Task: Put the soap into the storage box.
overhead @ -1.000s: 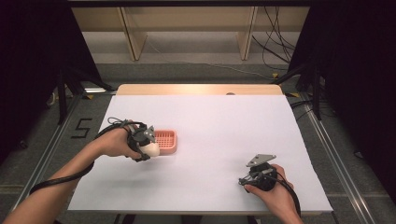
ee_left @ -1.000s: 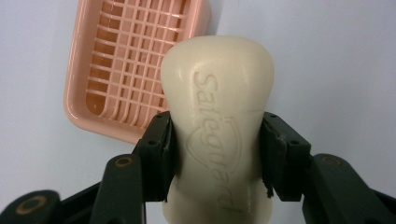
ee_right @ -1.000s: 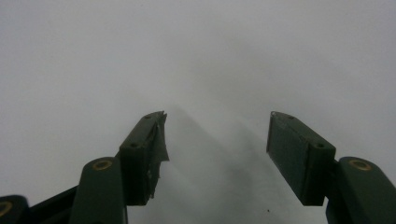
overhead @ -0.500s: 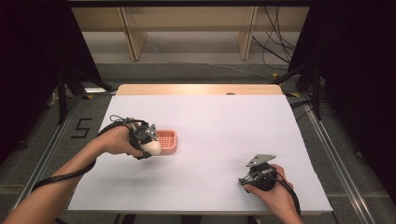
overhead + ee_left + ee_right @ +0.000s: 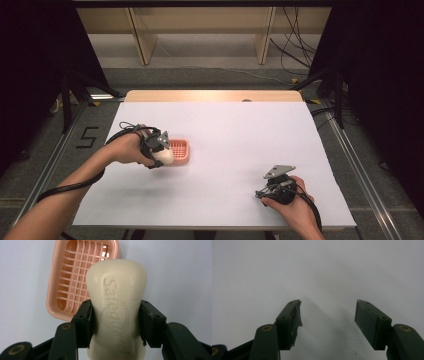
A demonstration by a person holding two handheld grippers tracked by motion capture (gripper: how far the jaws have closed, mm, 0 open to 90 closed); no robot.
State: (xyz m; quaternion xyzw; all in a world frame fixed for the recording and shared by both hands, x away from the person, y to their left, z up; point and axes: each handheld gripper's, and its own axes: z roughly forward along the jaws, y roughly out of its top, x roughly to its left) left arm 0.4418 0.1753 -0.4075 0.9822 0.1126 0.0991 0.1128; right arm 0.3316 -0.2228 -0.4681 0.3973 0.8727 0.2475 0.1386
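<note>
Soap held over the near edge of the pink dish.

The soap (image 5: 116,307), cream with raised lettering, is clamped at its narrow waist between the pads of the left gripper (image 5: 116,325); it is seen just in front of the dish (image 5: 75,285), overlapping the dish's near rim, contact not discernible. In the high view the left gripper (image 5: 159,147) is placed at the dish's (image 5: 181,152) left side. The right gripper (image 5: 328,325) is held with jaws apart, nothing between them, well to the right of the dish on the white table (image 5: 240,130).

White surface (image 5: 225,150) with a bare wooden strip along its far edge, pink soap dish (image 5: 179,151) (slatted, rectangular) lying on it left of centre, grey floor (image 5: 95,125) around.
</note>
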